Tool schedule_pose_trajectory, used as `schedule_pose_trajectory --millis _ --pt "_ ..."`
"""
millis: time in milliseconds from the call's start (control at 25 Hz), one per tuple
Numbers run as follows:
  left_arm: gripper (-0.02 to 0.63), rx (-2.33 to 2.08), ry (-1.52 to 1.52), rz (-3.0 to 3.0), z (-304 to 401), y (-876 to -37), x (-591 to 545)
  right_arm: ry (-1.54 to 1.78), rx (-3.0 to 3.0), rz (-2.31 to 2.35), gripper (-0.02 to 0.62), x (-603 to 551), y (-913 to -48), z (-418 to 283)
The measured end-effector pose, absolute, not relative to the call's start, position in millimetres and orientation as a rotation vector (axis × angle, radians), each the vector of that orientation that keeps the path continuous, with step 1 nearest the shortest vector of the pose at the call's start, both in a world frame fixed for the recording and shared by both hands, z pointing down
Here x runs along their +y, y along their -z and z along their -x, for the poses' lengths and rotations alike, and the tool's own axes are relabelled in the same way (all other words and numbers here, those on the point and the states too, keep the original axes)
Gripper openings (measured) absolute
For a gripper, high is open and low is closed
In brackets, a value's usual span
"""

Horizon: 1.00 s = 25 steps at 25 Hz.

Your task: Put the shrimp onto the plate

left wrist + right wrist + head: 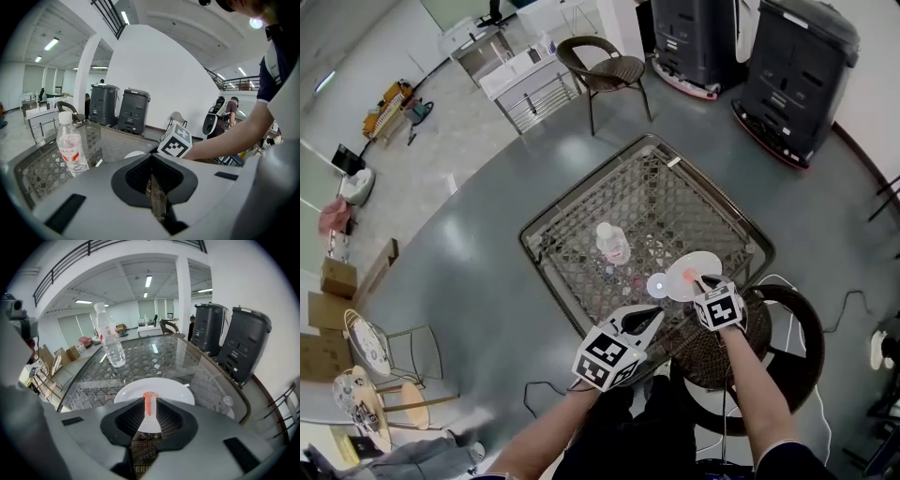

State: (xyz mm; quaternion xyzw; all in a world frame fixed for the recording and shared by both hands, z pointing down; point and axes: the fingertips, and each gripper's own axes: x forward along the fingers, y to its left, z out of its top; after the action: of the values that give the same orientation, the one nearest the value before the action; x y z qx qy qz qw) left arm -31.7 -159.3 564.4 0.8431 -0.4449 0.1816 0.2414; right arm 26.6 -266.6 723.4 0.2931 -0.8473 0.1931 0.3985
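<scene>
A: Item: shrimp (148,400). Location?
B: Pinched in the right gripper (149,412), jaws narrow on it, just over the white plate (176,391) on the glass surface (154,357).
A: Left gripper (155,185)?
B: Jaws together, empty (idle). Status, by my reading: release onto plate outstanding.

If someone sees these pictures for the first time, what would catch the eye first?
First, the orange shrimp pinched in the right claw, over the white plate at the near right of the glass table. Next, the clear water bottle standing upright near the table's middle. The left claw is shut and empty, at the table's near edge.
</scene>
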Motion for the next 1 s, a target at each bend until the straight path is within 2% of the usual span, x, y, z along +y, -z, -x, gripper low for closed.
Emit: schedule_pose_trajectory --millis 200,320,640,1000 --pt "0.008 -1.156 -0.454 -2.398 29 -539 -164 -0.479 -2.332 -0.941 0.055 -260 -641 -49" --pt "0.008 -1.084 -0.41 -2.462 23 -517 -163 -0.462 -2.393 -1.057 0.006 -248 -589 -59" --pt "0.008 -0.911 -0.345 -2.634 15 -472 -169 -0.335 -2.547 -1.312 0.006 -227 -464 -74" --pt "0.008 -0.821 -0.245 -2.761 -5 -417 -173 -0.181 -2.708 -1.435 0.005 -192 -379 -70"
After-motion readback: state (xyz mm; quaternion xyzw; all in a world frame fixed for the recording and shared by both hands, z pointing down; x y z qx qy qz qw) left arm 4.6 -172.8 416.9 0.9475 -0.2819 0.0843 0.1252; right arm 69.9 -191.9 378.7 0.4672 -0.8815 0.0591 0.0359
